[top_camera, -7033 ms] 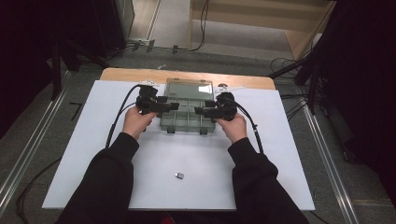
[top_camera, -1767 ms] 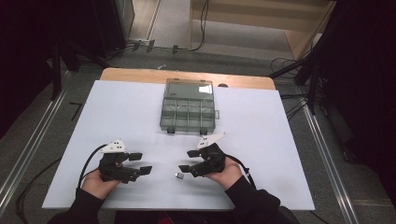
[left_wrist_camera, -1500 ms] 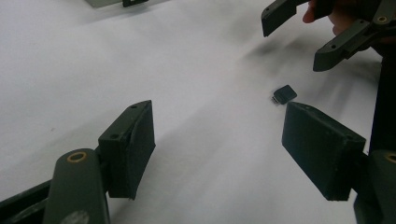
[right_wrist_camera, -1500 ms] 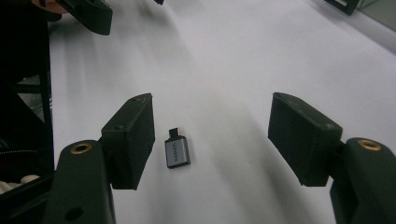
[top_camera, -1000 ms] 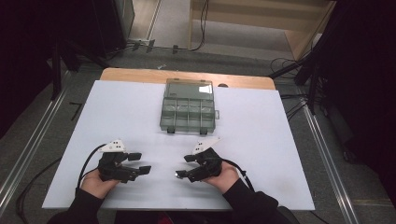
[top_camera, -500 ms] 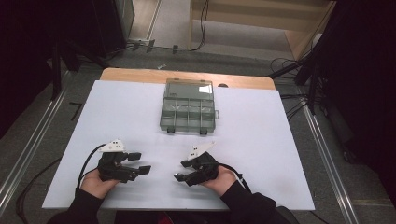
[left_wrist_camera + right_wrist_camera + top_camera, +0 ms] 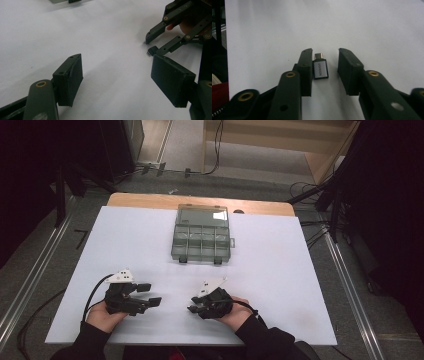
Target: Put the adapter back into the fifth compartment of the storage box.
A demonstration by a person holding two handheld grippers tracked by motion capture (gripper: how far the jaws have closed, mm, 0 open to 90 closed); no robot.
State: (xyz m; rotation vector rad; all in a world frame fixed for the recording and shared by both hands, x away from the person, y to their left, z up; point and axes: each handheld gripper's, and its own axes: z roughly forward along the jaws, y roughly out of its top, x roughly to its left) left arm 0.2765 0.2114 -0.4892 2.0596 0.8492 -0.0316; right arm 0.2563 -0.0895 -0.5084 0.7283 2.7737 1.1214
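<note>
1. A white bench is seen from above, with a strip of wood along its far edge.
2. A grey box with small sections is set near the middle of the far edge. Its clear lid is laid open toward the far side.
3. The left tongs are held by a hand near the front left corner of the bench. They are pointed to the right.
4. The left tongs are spread wide, and nothing is held between them. In the left gripper view, bare white bench is seen between the two black pads.
5. The right tongs are held by the other hand near the middle of the front edge. They are pointed to the left, toward the left tongs.
6. A small adapter is laid flat on the bench between the right tongs. It is grey with a short metal plug at its far end, and letters are printed on its top.
7. The right tongs are partly open around the adapter. One jaw is set right beside it, maybe touching, and a gap is left at the other jaw.
8. In the left gripper view, the adapter is seen at the tips of the right tongs.
9. The adapter is well apart from the box.
</note>
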